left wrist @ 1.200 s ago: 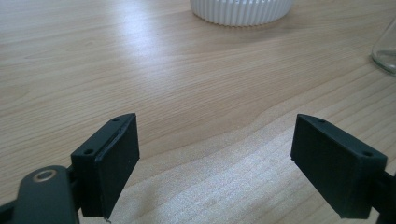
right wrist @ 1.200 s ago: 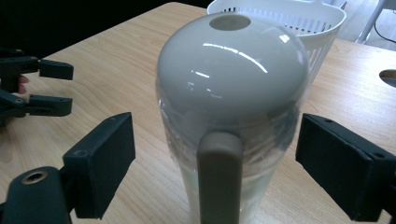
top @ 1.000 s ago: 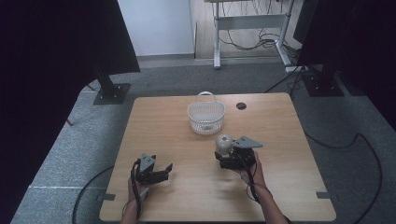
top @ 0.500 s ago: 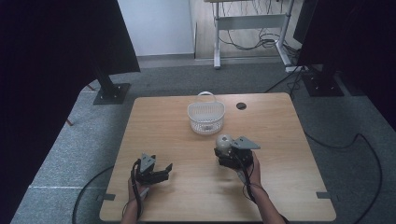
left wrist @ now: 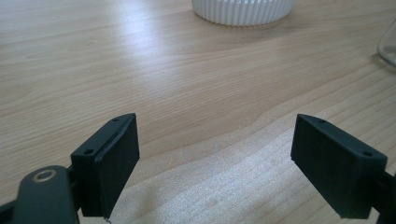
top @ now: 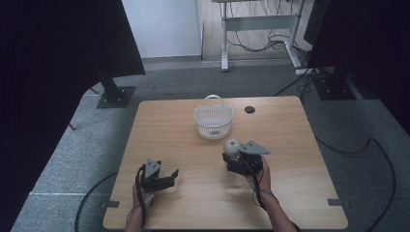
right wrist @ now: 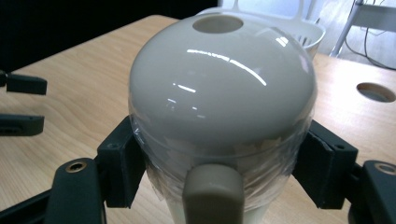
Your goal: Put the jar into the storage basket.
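A container with a glossy grey-white domed lid (right wrist: 219, 88) and a clear lower body stands on the wooden table (top: 290, 193), right of centre. My right gripper (right wrist: 223, 161) is shut on it, one black pad pressed against each side of the clear body just under the lid. From above, the container (top: 232, 146) sits at the tip of the right gripper (top: 232, 156). My left gripper (top: 169, 176) rests low at the front left, open, its pads (left wrist: 116, 158) wide apart over bare wood. The left gripper view catches the container's clear edge (left wrist: 388, 46).
A white ribbed basket (top: 213, 121) with a handle stands at the table's middle rear, just beyond the container (right wrist: 303, 25). A round dark hole (top: 249, 109) lies right of it. The left gripper's jaws appear at the left (right wrist: 23, 102). Stands and cables sit on the floor behind.
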Action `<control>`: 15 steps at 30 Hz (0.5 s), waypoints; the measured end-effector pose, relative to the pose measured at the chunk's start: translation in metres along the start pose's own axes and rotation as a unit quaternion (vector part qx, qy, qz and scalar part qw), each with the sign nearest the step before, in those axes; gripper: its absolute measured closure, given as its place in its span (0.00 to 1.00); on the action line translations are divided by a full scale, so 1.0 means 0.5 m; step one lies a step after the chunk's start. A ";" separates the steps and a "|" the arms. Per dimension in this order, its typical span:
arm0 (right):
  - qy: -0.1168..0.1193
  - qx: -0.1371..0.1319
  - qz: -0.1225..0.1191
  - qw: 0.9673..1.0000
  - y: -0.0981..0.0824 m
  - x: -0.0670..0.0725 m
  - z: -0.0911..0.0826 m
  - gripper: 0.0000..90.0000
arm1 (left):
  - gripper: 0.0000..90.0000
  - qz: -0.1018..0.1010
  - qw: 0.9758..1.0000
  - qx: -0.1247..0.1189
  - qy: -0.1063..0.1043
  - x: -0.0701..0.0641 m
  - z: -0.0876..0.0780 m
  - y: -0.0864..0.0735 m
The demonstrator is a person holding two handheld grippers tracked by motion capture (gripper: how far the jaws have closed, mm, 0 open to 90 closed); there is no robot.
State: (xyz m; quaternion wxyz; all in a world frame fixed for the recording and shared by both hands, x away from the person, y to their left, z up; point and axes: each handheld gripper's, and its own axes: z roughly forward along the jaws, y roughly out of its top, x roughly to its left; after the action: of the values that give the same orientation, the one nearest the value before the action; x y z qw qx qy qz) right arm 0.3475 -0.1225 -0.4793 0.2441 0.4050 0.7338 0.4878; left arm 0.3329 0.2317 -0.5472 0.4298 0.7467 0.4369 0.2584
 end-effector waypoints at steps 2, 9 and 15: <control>-0.004 -0.004 0.001 1.000 0.005 -0.002 -0.005 0.29 | 0.17 0.000 1.000 0.000 0.000 0.000 0.000 0.000; -0.014 -0.004 -0.003 1.000 0.023 -0.011 -0.010 0.29 | 0.17 -0.009 1.000 -0.004 -0.004 0.004 -0.001 -0.001; -0.017 -0.008 -0.008 1.000 0.042 -0.011 -0.007 0.29 | 0.17 -0.008 1.000 -0.003 -0.004 0.004 -0.001 -0.001</control>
State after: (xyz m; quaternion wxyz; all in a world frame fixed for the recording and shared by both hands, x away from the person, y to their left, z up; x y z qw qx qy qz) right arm 0.3556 -0.1248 -0.4587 0.2634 0.4053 0.7287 0.4851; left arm 0.3332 0.2335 -0.5472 0.4359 0.7426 0.4406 0.2536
